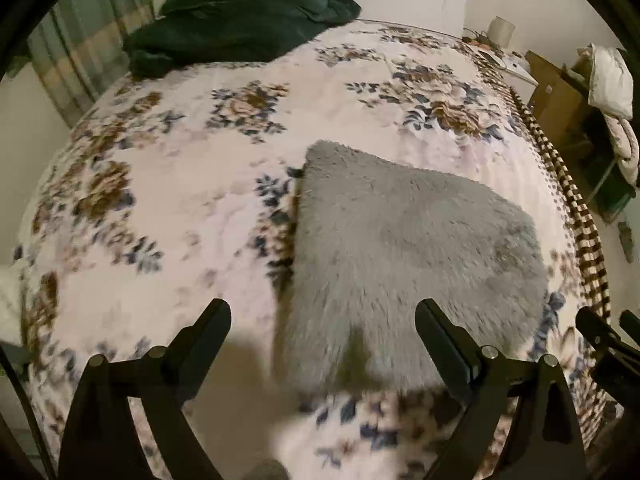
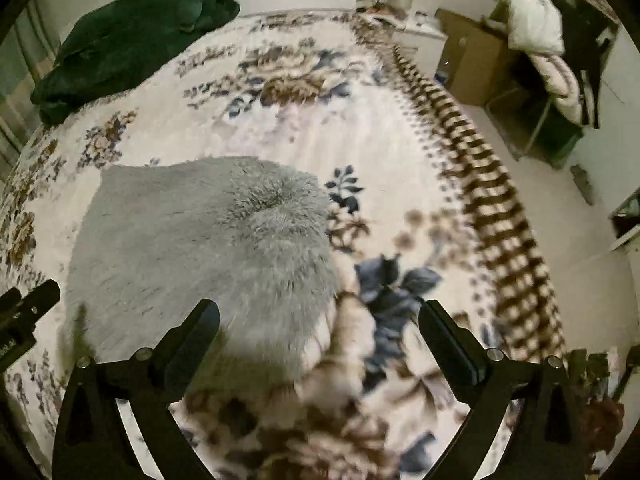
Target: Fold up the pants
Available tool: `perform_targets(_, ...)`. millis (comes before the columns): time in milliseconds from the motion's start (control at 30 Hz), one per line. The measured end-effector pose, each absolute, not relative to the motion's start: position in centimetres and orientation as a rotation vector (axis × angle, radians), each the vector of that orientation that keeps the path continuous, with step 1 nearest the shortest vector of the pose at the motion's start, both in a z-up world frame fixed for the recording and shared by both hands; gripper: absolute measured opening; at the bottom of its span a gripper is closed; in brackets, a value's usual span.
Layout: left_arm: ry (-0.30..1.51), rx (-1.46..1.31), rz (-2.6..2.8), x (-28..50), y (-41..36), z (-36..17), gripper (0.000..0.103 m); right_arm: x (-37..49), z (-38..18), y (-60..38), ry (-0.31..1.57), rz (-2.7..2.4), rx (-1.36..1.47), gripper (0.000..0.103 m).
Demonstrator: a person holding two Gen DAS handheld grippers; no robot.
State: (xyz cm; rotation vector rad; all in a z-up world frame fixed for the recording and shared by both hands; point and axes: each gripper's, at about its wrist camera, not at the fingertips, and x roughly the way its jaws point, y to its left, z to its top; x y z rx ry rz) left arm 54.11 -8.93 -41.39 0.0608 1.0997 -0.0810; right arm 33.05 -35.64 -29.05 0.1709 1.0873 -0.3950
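Note:
The fuzzy grey pants (image 1: 404,248) lie folded into a compact block on the floral bedspread (image 1: 168,184). My left gripper (image 1: 322,312) is open and empty, its jaws wide apart over the block's near left edge. In the right wrist view the grey pants (image 2: 200,248) sit left of centre. My right gripper (image 2: 318,312) is open and empty, above the block's near right corner. The right gripper's tip shows at the right edge of the left wrist view (image 1: 608,336), and the left gripper's tip at the left edge of the right wrist view (image 2: 28,312).
A dark green blanket (image 1: 240,16) is heaped at the head of the bed. The bed's right edge has a brown checked border (image 2: 480,184). Beyond it are the floor, a cardboard box (image 2: 472,60) and a rack with white bedding (image 2: 536,20).

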Motion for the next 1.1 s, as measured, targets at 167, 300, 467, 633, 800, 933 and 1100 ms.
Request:
perform_targets(167,1.055,0.067,-0.043,48.7,-8.4,-34.0,0.094,26.5,-21.0,-34.5,1.042,-0.41,0.159,0.102)
perform_targets(300,0.998,0.072,-0.031,43.7,-8.6,-27.2,0.094,21.4,-14.2,-33.5,0.991,-0.38,0.144,0.102)
perform_targets(467,0.963,0.056,-0.032,36.5,-9.2,-18.5,0.094,14.1,-5.1,-32.3,0.943,-0.339,0.119,0.102)
perform_targets(633,0.932,0.064,-0.031,30.3,-9.2,-11.3,0.094,6.4,3.9,-31.2,0.883,-0.328,0.094,0.102)
perform_targets(800,0.881,0.068,-0.064,25.4,-9.0,-6.0,0.094,-0.2,10.5,-29.5,0.844,-0.306,0.092,0.102)
perform_targets(933,0.885,0.073,-0.075,22.9,-8.5,-3.7,0.094,-4.3,14.7,-28.2,0.815,-0.302,0.101,0.102)
perform_targets(1100,0.861,0.094,-0.088,20.3,-8.3,-2.1,0.094,-8.3,18.7,-27.1,0.776,-0.309,0.106,0.102)
